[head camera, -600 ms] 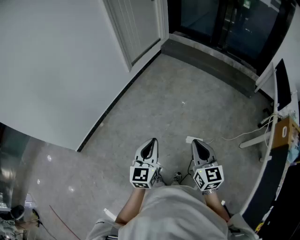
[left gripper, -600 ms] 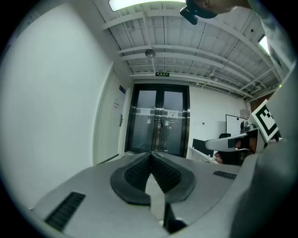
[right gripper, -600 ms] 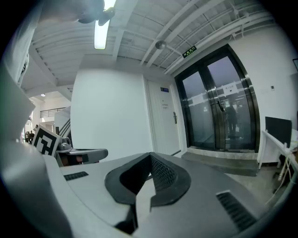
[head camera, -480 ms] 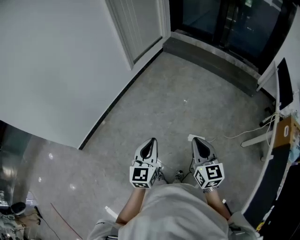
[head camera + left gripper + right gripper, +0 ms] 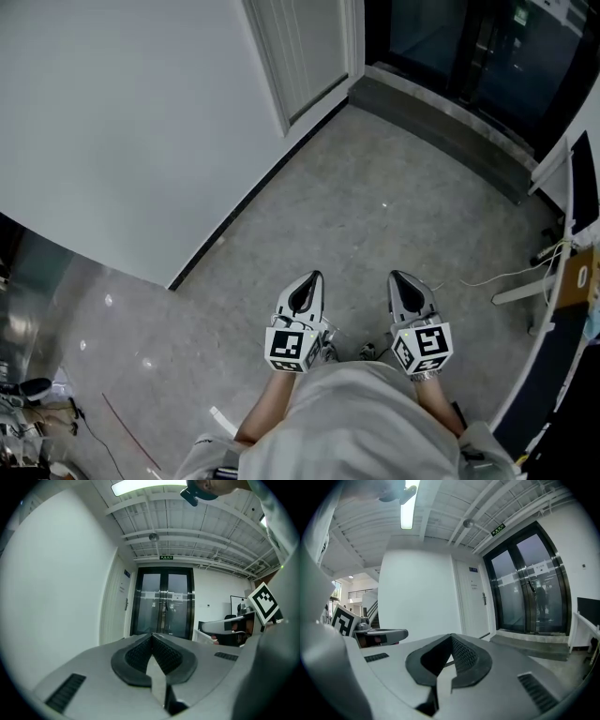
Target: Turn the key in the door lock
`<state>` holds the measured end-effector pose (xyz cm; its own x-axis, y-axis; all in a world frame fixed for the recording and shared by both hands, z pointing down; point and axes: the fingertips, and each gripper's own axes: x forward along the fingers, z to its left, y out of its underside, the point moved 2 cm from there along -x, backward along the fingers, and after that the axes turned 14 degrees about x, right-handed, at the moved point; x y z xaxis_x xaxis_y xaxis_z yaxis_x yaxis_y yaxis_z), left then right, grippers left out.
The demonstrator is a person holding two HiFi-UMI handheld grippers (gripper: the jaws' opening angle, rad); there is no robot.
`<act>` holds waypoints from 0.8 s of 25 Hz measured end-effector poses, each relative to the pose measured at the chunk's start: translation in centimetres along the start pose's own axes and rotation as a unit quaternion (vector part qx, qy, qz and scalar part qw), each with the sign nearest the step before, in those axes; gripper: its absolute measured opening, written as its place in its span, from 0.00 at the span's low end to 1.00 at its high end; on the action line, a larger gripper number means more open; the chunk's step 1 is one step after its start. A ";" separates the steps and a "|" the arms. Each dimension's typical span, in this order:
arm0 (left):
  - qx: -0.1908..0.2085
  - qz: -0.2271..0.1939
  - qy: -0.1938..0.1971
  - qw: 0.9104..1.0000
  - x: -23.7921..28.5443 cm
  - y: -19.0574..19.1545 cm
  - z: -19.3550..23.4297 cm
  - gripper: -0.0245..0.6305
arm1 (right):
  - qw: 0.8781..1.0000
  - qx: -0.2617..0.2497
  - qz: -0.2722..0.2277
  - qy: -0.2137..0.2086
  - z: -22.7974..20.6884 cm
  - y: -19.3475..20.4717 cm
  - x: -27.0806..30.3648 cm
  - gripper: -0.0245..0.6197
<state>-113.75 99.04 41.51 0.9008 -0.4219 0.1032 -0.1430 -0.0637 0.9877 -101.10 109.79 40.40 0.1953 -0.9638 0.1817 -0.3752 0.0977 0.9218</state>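
I hold my left claw point(image 5: 308, 281) and my right claw point(image 5: 403, 279) side by side above the grey floor point(image 5: 375, 197). Both are clenched and empty, well apart from the white door point(image 5: 305, 47).

Your right hand-held gripper point(image 5: 451, 639) has its jaws pressed together with nothing between them. Straight past the tips stands a white wall point(image 5: 417, 597). Right of it is a closed white door point(image 5: 476, 606) with a lever handle point(image 5: 484, 599) and a small blue sign point(image 5: 473, 569) higher up. Farther right, dark-framed glass double doors point(image 5: 529, 592) rise behind a grey step point(image 5: 529, 646), under a green exit sign point(image 5: 500, 528). At the left edge you see your left hand-held gripper point(image 5: 401, 633) and its marker cube point(image 5: 343, 620). A strip light point(image 5: 408, 506) glows on the ceiling.
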 end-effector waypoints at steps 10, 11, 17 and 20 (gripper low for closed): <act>-0.012 -0.015 0.024 1.000 1.1 0.4 3.2 0.05 | 1.000 -0.008 -0.004 0.004 2.5 -0.2 2.8 0.02; -0.011 -0.018 0.031 0.999 1.3 0.3 3.7 0.05 | 1.000 -0.002 -0.006 0.004 2.9 -0.1 3.3 0.02; 0.003 -0.017 0.043 0.999 1.9 0.9 6.6 0.05 | 1.000 -0.003 -0.017 0.002 4.6 0.0 5.3 0.02; 0.018 -0.011 0.041 0.999 2.4 0.9 8.0 0.05 | 1.000 -0.007 -0.002 0.002 4.8 0.2 6.3 0.02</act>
<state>-115.03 90.77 41.73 0.9341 -0.3448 0.0928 -0.1366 -0.1048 0.9851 -104.32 102.53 40.14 0.2001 -0.9634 0.1783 -0.3609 0.0967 0.9276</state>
